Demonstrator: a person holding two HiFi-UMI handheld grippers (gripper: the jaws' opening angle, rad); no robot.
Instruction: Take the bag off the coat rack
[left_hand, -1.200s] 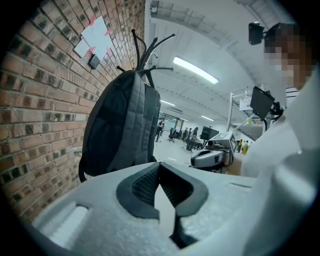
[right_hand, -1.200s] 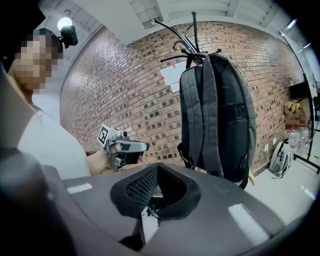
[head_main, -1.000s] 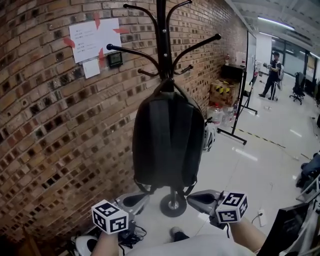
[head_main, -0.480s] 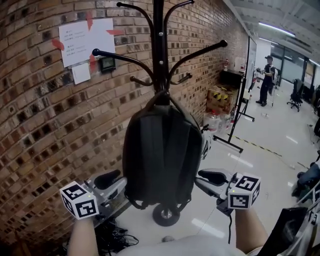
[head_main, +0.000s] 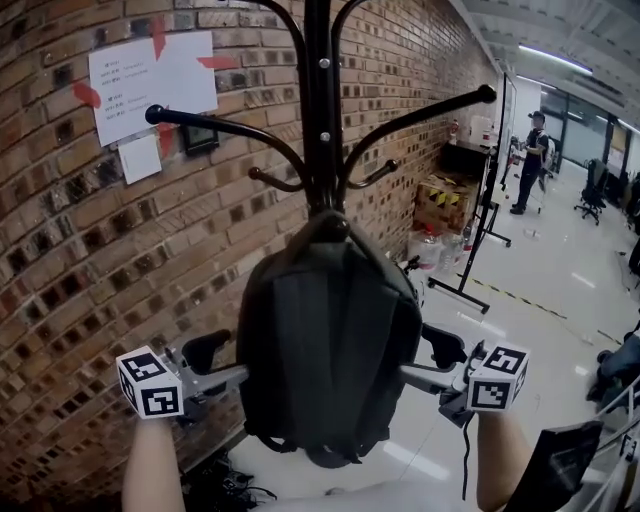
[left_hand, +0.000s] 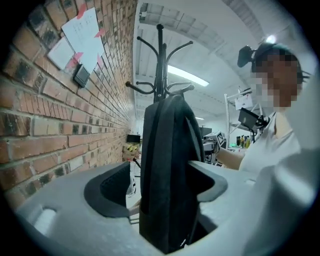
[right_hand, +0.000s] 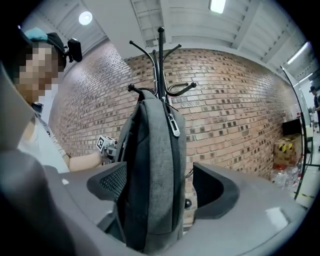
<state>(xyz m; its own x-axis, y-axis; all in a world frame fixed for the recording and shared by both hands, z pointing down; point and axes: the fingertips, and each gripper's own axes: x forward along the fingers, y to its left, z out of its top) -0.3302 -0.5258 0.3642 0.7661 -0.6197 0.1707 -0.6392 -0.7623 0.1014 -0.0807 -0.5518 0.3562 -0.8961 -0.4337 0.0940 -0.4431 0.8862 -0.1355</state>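
Between both jaws: bag (head_main: 330, 350), hanging by its top loop on the coat rack (head_main: 320, 100).
Change: left gripper (head_main: 215, 365) and right gripper (head_main: 435, 362) have come up from under the bag to its flanks; the jaws were clenched and are now opening.
Grip: released, one bag edge inside each pair of jaws, not clamped.
Meaning: set to pinch both sides, then lift off.
Pose: both level, pointing inward.

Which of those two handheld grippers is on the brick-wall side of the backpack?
The left gripper, next to the brick wall. The right gripper is on the open-floor side. Each has the backpack between its jaws, which are opening.
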